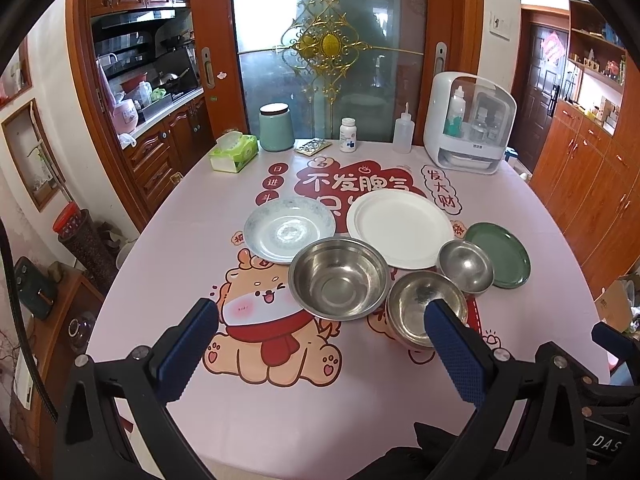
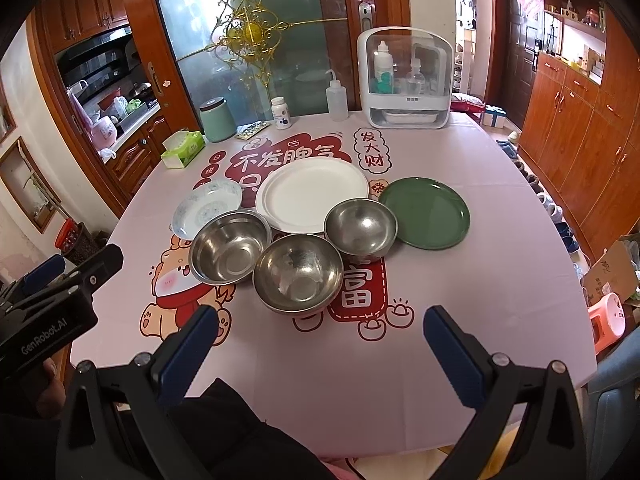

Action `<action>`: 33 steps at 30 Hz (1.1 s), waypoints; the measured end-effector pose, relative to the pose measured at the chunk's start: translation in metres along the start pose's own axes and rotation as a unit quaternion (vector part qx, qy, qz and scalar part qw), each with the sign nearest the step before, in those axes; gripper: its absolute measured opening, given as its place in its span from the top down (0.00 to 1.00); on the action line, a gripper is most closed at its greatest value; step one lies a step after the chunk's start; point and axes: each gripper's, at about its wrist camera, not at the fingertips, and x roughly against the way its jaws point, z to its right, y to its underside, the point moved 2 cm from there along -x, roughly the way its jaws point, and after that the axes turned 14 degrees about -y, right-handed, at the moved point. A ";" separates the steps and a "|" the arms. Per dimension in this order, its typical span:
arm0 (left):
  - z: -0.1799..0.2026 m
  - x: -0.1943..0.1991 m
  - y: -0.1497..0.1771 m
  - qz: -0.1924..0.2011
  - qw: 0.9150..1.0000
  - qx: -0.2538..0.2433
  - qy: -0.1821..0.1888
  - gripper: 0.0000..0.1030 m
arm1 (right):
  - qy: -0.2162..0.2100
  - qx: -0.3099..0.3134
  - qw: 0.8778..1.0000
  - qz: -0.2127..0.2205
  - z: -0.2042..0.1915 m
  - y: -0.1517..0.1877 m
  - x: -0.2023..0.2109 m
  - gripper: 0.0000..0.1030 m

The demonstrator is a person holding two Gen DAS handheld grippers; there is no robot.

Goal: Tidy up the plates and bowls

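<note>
Steel bowls sit in a cluster on the pink tablecloth (image 2: 460, 320) — a wide bowl (image 2: 229, 249), a middle bowl (image 2: 298, 274) nearest the camera and a small bowl (image 2: 361, 229). Behind them lie a patterned plate (image 2: 208, 205), a white plate (image 2: 312, 193) and a green plate (image 2: 425, 212). The cloth carries a cartoon dog and red Chinese lettering, including 发大财 and 富. The left gripper (image 1: 320, 326) hangs above the cloth with its blue fingers spread and empty; its body, seen from the right wrist, reads "GenRobot.AI". The right gripper (image 2: 322, 330) is spread too, holding nothing.
</note>
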 end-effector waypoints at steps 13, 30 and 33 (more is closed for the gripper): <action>-0.002 -0.002 0.002 -0.002 1.000 -0.001 0.001 0.01 | 0.002 0.002 1.000 0.000 -0.001 0.004 -0.002 0.00; -0.015 -0.010 0.011 -0.019 1.000 -0.002 0.019 0.01 | 0.027 0.008 1.000 -0.002 -0.009 0.016 0.001 0.00; -0.019 -0.014 0.013 -0.031 0.999 -0.003 0.024 0.01 | 0.036 0.005 0.999 -0.003 -0.011 0.017 0.001 0.00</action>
